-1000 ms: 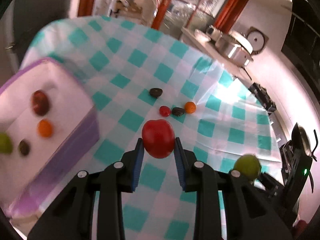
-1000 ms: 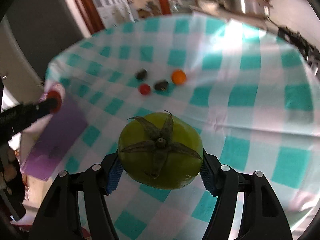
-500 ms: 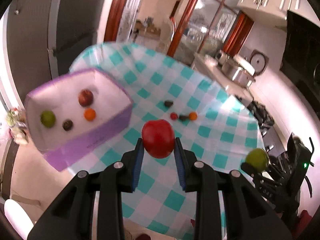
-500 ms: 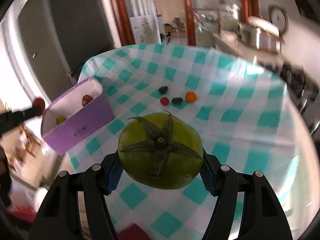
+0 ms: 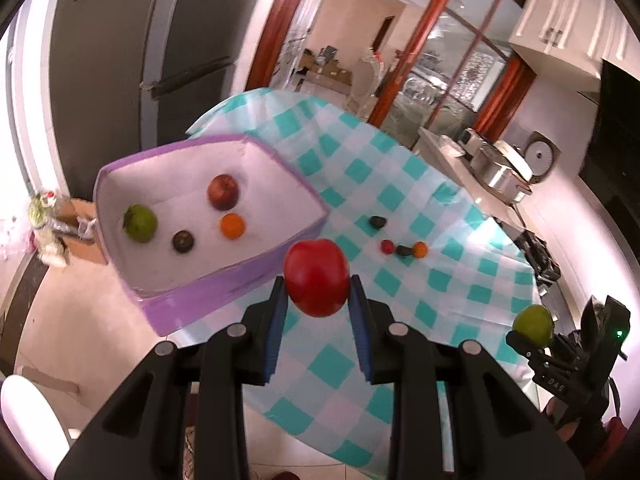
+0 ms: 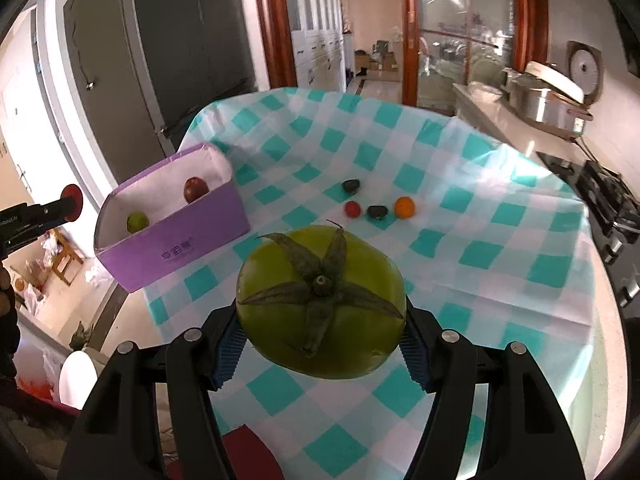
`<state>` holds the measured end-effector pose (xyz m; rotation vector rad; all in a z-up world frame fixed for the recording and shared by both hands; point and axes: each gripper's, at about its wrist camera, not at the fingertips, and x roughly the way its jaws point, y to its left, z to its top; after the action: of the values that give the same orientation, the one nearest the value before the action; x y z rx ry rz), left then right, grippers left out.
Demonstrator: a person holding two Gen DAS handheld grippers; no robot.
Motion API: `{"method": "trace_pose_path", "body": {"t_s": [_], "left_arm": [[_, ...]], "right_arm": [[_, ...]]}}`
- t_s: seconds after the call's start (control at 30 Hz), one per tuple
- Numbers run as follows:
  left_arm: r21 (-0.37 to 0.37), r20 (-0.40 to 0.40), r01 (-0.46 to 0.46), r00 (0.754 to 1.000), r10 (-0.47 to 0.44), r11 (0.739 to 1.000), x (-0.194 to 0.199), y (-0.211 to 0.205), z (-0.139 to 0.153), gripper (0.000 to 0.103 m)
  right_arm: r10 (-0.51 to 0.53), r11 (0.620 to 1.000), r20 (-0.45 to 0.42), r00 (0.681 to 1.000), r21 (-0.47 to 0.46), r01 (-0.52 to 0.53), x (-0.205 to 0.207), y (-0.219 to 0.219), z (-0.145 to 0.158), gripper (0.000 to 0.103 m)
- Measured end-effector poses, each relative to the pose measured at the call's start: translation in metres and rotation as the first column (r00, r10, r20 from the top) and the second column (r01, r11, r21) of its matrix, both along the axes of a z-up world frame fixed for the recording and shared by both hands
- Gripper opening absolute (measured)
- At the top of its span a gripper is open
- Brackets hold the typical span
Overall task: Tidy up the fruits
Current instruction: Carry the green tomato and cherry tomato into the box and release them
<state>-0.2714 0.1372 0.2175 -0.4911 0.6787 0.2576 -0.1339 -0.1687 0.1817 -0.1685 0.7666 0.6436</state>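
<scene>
Purple box (image 5: 224, 280), left on the checked cloth (image 5: 400, 184): four fruits inside. My left tongs (image 5: 316, 300): clamped on a red tomato (image 5: 316, 276), pinched between the pads, above the box's near right wall. My right tongs (image 6: 320, 340): clamped on a green tomato (image 6: 320, 304), calyx facing me. Four small fruits (image 6: 376, 210) lie far beyond, mid-cloth.

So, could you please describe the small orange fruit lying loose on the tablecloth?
On the teal-and-white checked tablecloth, right of the purple cardboard box, three small fruits form a short row. The round orange fruit ends it on the right, beside a dark one.
</scene>
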Motion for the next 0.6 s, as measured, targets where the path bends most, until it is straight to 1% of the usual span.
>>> {"method": "trace_pose_path", "body": {"t_s": [0.07, 0.2, 0.27, 0.33, 0.47, 0.57, 0.6], "left_arm": [[-0.021, -0.015, -0.018, 1.0, 0.018, 1.0, 0.0, 0.02, -0.011, 0.031], [-0.036, -0.036, -0.028, 0.999, 0.027, 0.999, 0.008, 0.059, -0.029, 0.031], [-0.038, -0.044, -0.03, 0.999, 0.028, 0.999, 0.015, 0.085, -0.036, 0.031], [-0.05, -0.051, -0.028, 0.998, 0.025, 0.998, 0.026, 0.114, -0.04, 0.031], [-0.027, -0.073, 0.0, 0.997, -0.002, 1.0, 0.048, 0.166, -0.047, 0.031], [-0.052, -0.128, 0.029, 0.991, -0.036, 0.998, 0.068, 0.201, -0.064, 0.031], [-0.058, -0.145, 0.042, 0.988, -0.05, 0.997, 0.074, 0.21, -0.069, 0.031]], "right_arm": [[0.033, 0.999, -0.01, 0.999, -0.01, -0.033, 0.003, 0.025, -0.002, 0.065], [0.091, 0.996, -0.035, 0.995, -0.009, -0.092, 0.015, 0.089, -0.003, 0.065], [0.125, 0.992, -0.053, 0.991, -0.003, -0.125, 0.023, 0.13, -0.003, 0.065], [0.151, 0.988, -0.089, 0.985, 0.02, -0.15, 0.033, 0.172, -0.002, 0.065], [0.198, 0.98, -0.105, 0.974, 0.015, -0.198, 0.052, 0.255, -0.003, 0.065], [0.193, 0.981, -0.152, 0.969, 0.047, -0.188, 0.071, 0.307, -0.013, 0.065], [0.189, 0.982, -0.168, 0.967, 0.03, -0.187, 0.077, 0.326, -0.019, 0.065]]}}
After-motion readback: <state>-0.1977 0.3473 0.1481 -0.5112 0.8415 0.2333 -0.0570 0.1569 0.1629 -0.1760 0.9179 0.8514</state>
